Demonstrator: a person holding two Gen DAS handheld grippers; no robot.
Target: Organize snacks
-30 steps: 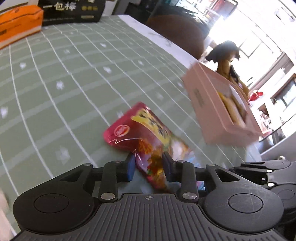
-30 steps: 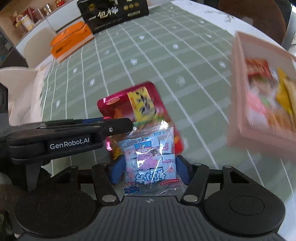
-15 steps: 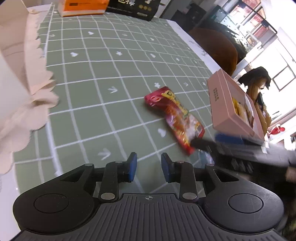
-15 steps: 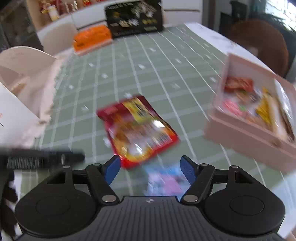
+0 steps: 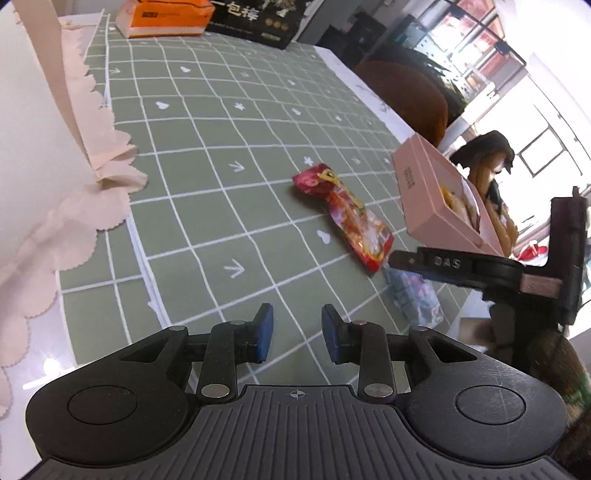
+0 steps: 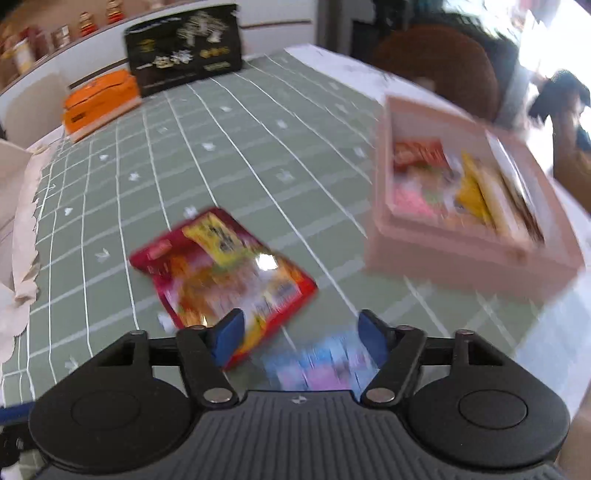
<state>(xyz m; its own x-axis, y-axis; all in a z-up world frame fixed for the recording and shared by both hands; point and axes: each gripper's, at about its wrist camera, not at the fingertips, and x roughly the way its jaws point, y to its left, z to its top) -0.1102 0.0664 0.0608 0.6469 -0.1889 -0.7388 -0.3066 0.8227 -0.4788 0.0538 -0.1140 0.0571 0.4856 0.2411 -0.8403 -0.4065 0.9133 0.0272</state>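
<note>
A red snack bag (image 5: 345, 214) lies flat on the green checked tablecloth (image 5: 207, 155); it also shows in the right wrist view (image 6: 221, 273). A blue and pink candy packet (image 5: 413, 295) lies next to its near end, blurred in the right wrist view (image 6: 325, 363). A pink box (image 6: 476, 254) holding several snacks stands at the right, also in the left wrist view (image 5: 428, 199). My left gripper (image 5: 297, 334) is open and empty, well short of the red bag. My right gripper (image 6: 299, 334) is open and empty above the candy packet; its body shows in the left wrist view (image 5: 480, 266).
An orange box (image 5: 166, 16) and a black gift box (image 5: 255, 18) stand at the table's far end. A pink scalloped cloth and white paper (image 5: 55, 147) lie along the left edge. A brown chair (image 5: 406, 96) stands beyond the right side.
Both grippers let go of their packets and pulled back. The red bag and the candy packet now lie on the tablecloth. The left gripper moved away to the left.
</note>
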